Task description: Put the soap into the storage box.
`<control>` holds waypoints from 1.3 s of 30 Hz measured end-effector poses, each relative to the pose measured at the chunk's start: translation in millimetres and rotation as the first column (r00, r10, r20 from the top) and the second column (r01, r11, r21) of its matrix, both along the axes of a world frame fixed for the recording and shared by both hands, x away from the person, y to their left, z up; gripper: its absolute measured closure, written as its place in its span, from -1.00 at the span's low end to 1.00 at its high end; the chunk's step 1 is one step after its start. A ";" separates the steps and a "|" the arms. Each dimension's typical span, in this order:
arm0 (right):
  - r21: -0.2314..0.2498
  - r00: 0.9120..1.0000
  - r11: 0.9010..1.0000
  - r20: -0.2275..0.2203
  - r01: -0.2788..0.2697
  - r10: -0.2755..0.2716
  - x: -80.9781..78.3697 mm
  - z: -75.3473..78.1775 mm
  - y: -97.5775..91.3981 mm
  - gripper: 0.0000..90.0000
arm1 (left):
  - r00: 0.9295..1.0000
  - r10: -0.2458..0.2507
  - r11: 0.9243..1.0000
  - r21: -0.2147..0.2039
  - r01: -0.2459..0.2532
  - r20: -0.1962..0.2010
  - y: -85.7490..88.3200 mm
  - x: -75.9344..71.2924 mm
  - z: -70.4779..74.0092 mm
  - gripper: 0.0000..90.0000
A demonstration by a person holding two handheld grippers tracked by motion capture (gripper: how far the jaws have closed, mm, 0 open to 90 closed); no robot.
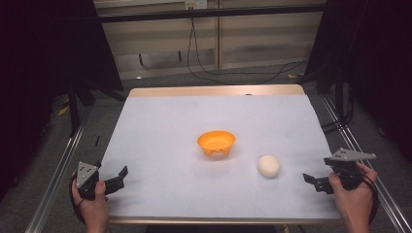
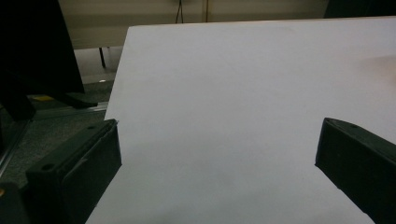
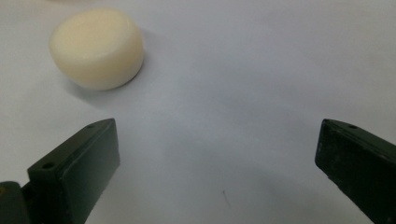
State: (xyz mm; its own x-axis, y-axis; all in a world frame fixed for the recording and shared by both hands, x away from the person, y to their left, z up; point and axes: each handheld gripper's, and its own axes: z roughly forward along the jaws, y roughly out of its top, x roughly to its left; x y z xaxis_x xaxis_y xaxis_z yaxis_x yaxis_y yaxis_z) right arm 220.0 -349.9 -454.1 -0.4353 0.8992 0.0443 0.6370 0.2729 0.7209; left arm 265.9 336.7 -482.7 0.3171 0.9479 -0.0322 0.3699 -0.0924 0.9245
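White paper [image 1: 165,145] covers a pale wooden table [image 1: 214,91] that stands in a dim room, with dark curtains at both sides and black cables [image 1: 204,68] trailing across the grey floor beyond its far edge.

On that paper lies a cream-white, rounded, puck-like lump [image 1: 268,165], smooth and matt, resting by itself and touching nothing. It sits on the near right part of the sheet. In the right gripper view the same lump [image 3: 96,48] lies ahead and to the left of the jaws, well outside the gap between them.

Near the lump, to its right at the paper's edge, a hand holds the right gripper [image 1: 313,181], a black two-jaw tool with a grey three-cornered plate on top. Its jaws stand wide apart with bare paper between them.

Beyond the lump and to its left, close to the middle of the sheet, stands a small orange plastic bowl [image 1: 216,142], upright and apart from it.

Well to the left of the lump, at the near left corner of the paper, the other hand holds the left gripper [image 1: 119,175]. Its jaws are also spread wide and grip nothing, with plain paper between them in the left gripper view.
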 end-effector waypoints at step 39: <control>-0.171 0.905 0.924 -0.327 -0.341 0.273 70.1 29.6 73.4 -0.97 | 1.000 -0.008 1.000 -0.021 0.008 -0.012 2.6 1.4 -0.1 -1.00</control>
State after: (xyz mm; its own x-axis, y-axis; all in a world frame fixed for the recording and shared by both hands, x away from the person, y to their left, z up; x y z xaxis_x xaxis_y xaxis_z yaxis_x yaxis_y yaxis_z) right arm 290.1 -276.5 -424.5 -0.6892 0.7240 0.0296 0.6675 0.6185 0.4146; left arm 267.3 339.3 -482.8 0.3239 0.9445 -0.0554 0.3801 -0.0763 0.9218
